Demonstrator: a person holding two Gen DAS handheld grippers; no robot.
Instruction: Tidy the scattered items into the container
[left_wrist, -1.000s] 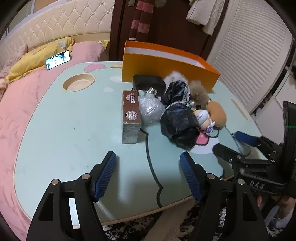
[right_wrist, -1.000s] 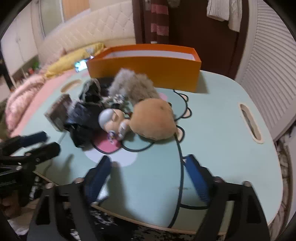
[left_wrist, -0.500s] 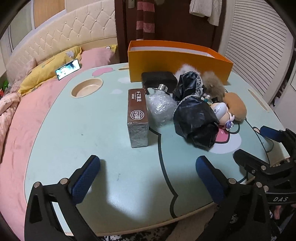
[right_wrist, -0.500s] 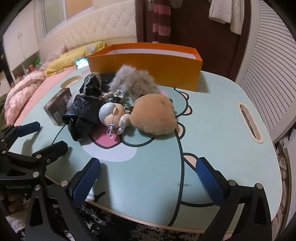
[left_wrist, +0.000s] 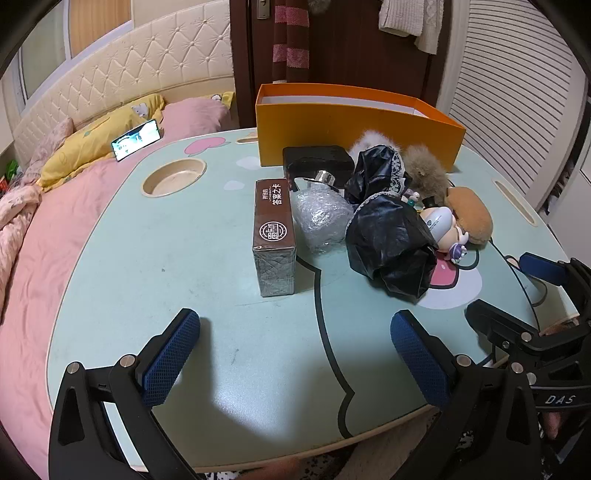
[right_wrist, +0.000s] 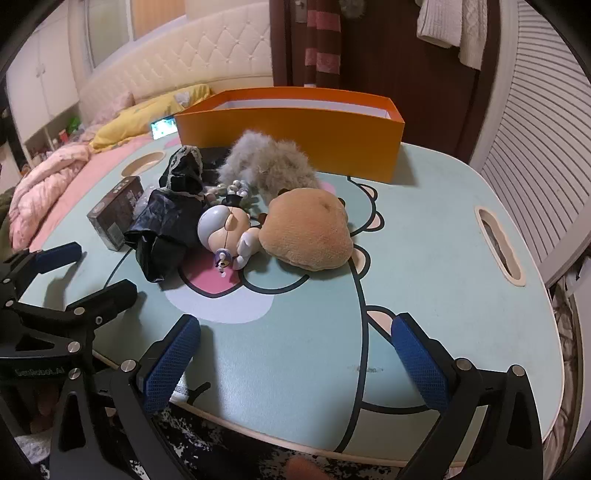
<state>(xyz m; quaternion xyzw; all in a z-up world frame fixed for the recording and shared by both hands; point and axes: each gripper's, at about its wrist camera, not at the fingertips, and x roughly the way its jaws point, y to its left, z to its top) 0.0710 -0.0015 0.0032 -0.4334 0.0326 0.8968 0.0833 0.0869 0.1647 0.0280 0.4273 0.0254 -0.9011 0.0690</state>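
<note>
An orange box (left_wrist: 354, 122) stands open at the far side of the mint table (left_wrist: 177, 258); it also shows in the right wrist view (right_wrist: 295, 133). In front of it lie a brown carton (left_wrist: 274, 236), a bubble-wrapped lump (left_wrist: 321, 216), a black case (left_wrist: 317, 160), black bags (left_wrist: 388, 240), a doll figure (right_wrist: 225, 229), a tan plush (right_wrist: 310, 232) and grey fluff (right_wrist: 269, 166). My left gripper (left_wrist: 295, 354) is open and empty above the near table edge. My right gripper (right_wrist: 295, 354) is open and empty near the front right.
A round cup recess (left_wrist: 173, 177) sits in the table's far left, a slot handle (right_wrist: 498, 247) at its right edge. A pink bed (left_wrist: 33, 236) with a phone (left_wrist: 136, 139) lies left. A slatted door (left_wrist: 517, 92) stands right.
Both grippers' fingers have spread wider and both views have drawn back a little and steadied; the items on the table have not moved.
</note>
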